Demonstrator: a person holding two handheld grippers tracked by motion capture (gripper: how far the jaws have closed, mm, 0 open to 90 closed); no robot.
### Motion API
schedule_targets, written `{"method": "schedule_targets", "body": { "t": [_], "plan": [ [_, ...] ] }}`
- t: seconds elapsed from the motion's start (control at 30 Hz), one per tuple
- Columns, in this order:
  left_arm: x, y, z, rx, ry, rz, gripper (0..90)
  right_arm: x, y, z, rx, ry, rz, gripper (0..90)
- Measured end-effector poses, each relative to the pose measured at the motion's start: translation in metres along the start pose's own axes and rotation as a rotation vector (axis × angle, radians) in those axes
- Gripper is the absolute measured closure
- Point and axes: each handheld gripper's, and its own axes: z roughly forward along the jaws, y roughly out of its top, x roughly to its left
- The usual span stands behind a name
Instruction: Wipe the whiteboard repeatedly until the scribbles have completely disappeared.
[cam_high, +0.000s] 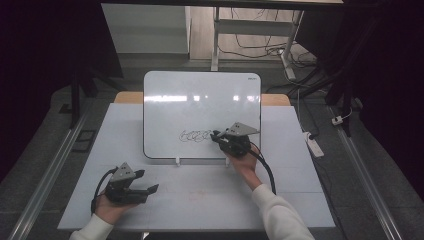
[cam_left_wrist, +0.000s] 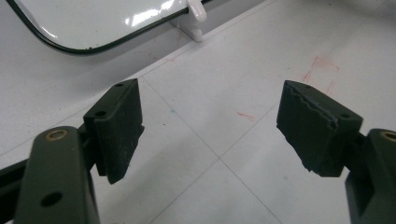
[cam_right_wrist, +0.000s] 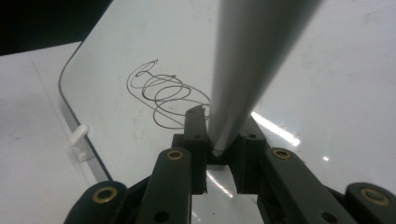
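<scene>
Standing on the desk (cam_high: 300, 200): one whiteboard (cam_high: 200, 100), propped at the far middle edge, bearing one looping black scribble (cam_high: 196, 135) near its lower edge. Two grippers counted. Right gripper (cam_right_wrist: 219, 140), jaws narrow, clamps one grey marker (cam_right_wrist: 247, 60) against the board just right of the scribble. Left gripper (cam_left_wrist: 210, 126), jaws wide and holding nothing, hovers near the desk's near left corner.

White table (cam_high: 200, 200) under propped whiteboard (cam_high: 200, 100)
</scene>
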Motion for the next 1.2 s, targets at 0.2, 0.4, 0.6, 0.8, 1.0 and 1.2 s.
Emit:
{"method": "schedule_targets", "body": {
  "t": [0.2, 0.4, 0.6, 0.8, 1.0, 1.2],
  "plan": [
    [0.001, 0.0, 0.0, -0.001, 0.004, -0.005, 23.1, -0.021, 0.004, -0.014, -0.066, -0.1, 0.081, 78.2],
    [0.0, 0.0, 0.0, 0.002, 0.004, -0.001, 23.1, -0.008, 0.002, -0.003, -0.026, -0.019, 0.023, 78.2],
    [0.001, 0.0, 0.001, 0.004, 0.007, -0.006, 23.1, -0.006, 0.002, 0.0, -0.039, -0.015, 0.036, 78.2],
    [0.001, -0.001, 0.0, 0.0, 0.009, -0.005, 23.1, -0.006, 0.005, 0.003, -0.043, -0.027, 0.024, 78.2],
    [0.002, 0.0, 0.0, -0.001, 0.009, -0.005, 23.1, 0.009, 0.001, 0.005, 0.028, 0.011, -0.06, 78.2],
    [0.002, 0.0, -0.001, -0.007, 0.011, -0.011, 23.1, 0.003, 0.0, 0.001, -0.005, -0.005, -0.004, 78.2]
  ]
}}
